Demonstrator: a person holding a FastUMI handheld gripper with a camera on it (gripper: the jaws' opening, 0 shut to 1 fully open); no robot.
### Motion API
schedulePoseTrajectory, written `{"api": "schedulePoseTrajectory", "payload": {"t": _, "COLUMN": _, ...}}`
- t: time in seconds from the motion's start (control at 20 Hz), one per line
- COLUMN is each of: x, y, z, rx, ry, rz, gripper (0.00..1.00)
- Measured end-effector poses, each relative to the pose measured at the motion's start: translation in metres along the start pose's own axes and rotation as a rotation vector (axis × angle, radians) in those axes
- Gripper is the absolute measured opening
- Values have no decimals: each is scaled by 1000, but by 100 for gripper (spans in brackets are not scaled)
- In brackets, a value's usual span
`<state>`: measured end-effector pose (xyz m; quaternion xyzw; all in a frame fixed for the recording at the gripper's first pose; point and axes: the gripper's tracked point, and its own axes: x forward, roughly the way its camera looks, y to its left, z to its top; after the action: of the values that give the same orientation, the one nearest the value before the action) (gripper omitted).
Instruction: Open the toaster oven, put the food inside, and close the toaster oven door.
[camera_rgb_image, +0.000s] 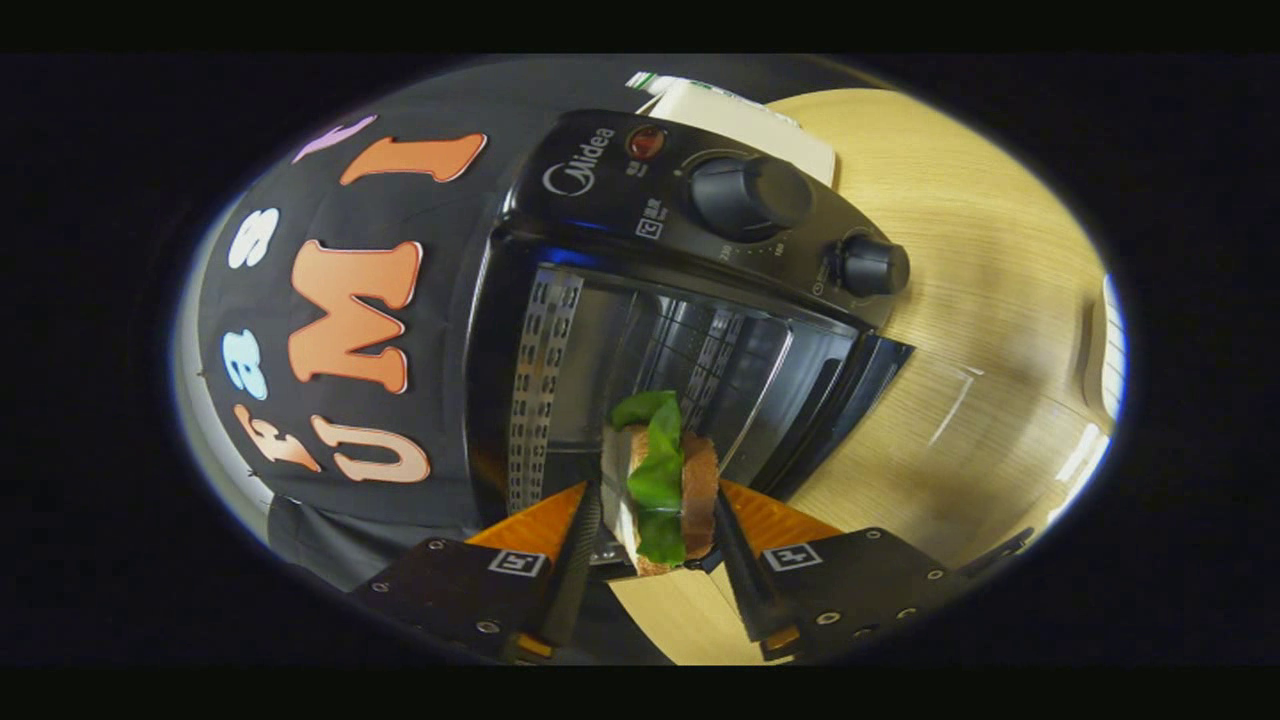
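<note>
You are working over a pale wood-grain desk (990, 300) with the black cloth wall of the booth behind it. The black toaster oven (640, 300) stands on that desk against the wall, and your view of it is rolled to one side. Its glass door (830, 400) hangs open, showing the dark cavity with a perforated side wall and wire rack. Two black knobs (750, 195) sit on its control panel beside a red lamp. Your fingers (655, 525) are pinching a sandwich (662, 495) of bread and green leaf, one finger pressed on each bread face. The sandwich sits just at the mouth of the oven, between your fingers. A white box (740, 115) lies behind the oven.
</note>
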<state>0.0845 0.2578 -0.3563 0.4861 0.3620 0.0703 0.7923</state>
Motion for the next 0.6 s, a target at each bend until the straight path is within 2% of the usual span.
{"api": "schedulePoseTrajectory", "payload": {"t": 0.1, "x": 0, "y": -4, "z": -1, "rx": -10, "ry": 4, "rz": -20, "gripper": 70}}
{"api": "schedulePoseTrajectory", "payload": {"t": 0.25, "x": -6, "y": -5, "z": -3, "rx": -29, "ry": 6, "rz": -25, "gripper": 91}}
{"api": "schedulePoseTrajectory", "payload": {"t": 0.3, "x": -10, "y": -5, "z": -3, "rx": -40, "ry": 7, "rz": -26, "gripper": 96}}
{"api": "schedulePoseTrajectory", "payload": {"t": 0.6, "x": -61, "y": -18, "z": -9, "rx": -210, "ry": -3, "rz": -76, "gripper": 98}}
